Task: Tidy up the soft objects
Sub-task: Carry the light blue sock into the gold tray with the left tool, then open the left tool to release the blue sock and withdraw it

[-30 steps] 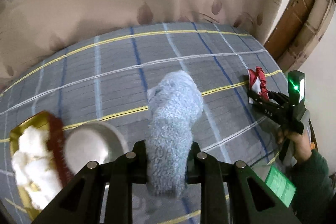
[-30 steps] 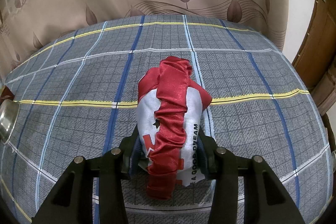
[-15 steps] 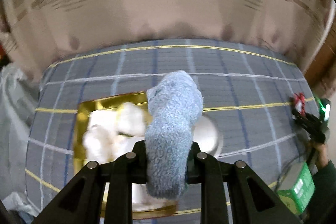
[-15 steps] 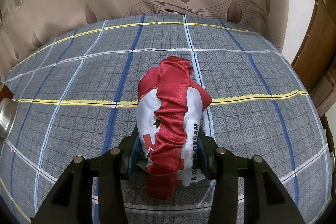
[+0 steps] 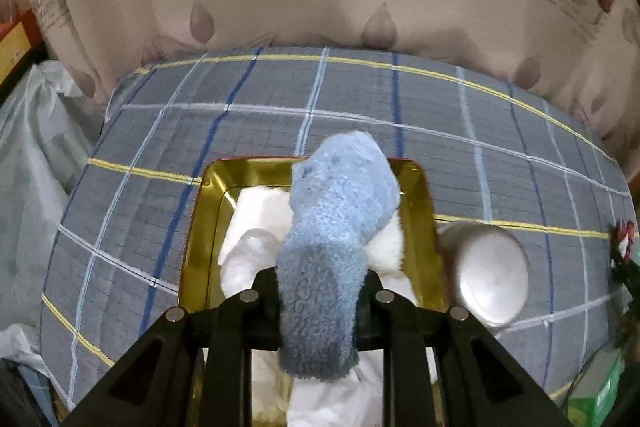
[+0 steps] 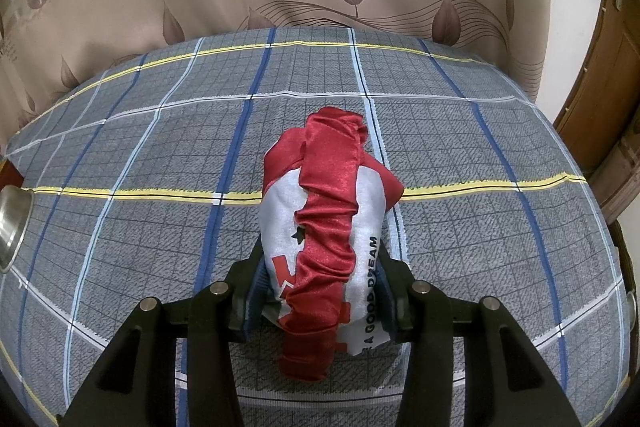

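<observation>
Sock (image 5: 332,247) over tray (image 5: 200,227) (gold)

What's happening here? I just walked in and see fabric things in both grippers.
A person is sorting soft items with two handheld grippers. The left gripper is shut on a fuzzy blue sock, held over a gold tray that already holds white fluffy items; a metal bowl sits beside the tray. The right gripper is shut on a red and white cloth pouch above the plaid bedsheet.
</observation>
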Demonstrator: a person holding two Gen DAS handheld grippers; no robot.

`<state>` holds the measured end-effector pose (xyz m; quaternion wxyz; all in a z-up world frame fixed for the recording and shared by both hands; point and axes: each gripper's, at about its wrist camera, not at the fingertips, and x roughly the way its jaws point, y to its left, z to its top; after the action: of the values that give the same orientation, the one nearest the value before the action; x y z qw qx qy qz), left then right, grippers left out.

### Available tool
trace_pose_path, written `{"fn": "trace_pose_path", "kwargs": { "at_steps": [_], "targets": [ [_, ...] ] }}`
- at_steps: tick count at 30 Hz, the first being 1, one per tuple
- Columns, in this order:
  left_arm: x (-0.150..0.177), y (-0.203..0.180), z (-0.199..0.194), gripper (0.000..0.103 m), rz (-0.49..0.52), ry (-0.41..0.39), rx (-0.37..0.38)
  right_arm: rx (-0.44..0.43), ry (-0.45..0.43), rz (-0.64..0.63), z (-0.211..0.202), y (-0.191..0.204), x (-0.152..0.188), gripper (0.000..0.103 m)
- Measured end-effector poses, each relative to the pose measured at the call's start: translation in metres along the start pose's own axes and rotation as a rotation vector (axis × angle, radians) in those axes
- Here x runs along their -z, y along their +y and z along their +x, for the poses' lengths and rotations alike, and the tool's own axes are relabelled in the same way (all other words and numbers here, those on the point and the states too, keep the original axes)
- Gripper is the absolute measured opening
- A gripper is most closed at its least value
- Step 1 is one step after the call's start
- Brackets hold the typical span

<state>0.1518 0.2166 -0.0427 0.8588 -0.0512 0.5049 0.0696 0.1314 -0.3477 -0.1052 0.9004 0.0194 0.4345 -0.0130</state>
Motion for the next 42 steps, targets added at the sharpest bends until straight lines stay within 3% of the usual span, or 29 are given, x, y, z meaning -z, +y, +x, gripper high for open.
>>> {"fn": "trace_pose_path", "kwargs": {
  "at_steps": [5,14,23,30,37,42],
  "targets": [
    [-0.002,0.007,0.01,0.025,-0.024,0.004,-0.017,0.003,0.0,-0.003,0.0,0.0,0.001,0.044],
    [0.003,-0.008,0.007,0.035,0.07,-0.023,-0.147,0.008,0.001,-0.009,0.0,0.0,0.0,0.044],
    [0.009,-0.013,-0.013,0.05,0.095,-0.056,-0.166,0.009,0.001,-0.01,0.0,0.0,0.001,0.044],
    [0.017,-0.022,-0.037,0.054,0.142,-0.115,-0.212,0.0,0.004,-0.006,0.0,0.0,-0.001,0.044],
    [0.031,-0.028,-0.054,0.054,0.162,-0.145,-0.216,-0.007,0.028,-0.005,-0.003,0.004,-0.005,0.027],
    [0.042,-0.026,-0.061,0.054,0.137,-0.148,-0.195,0.006,0.048,-0.024,-0.012,0.015,-0.01,0.024]
  ]
}}
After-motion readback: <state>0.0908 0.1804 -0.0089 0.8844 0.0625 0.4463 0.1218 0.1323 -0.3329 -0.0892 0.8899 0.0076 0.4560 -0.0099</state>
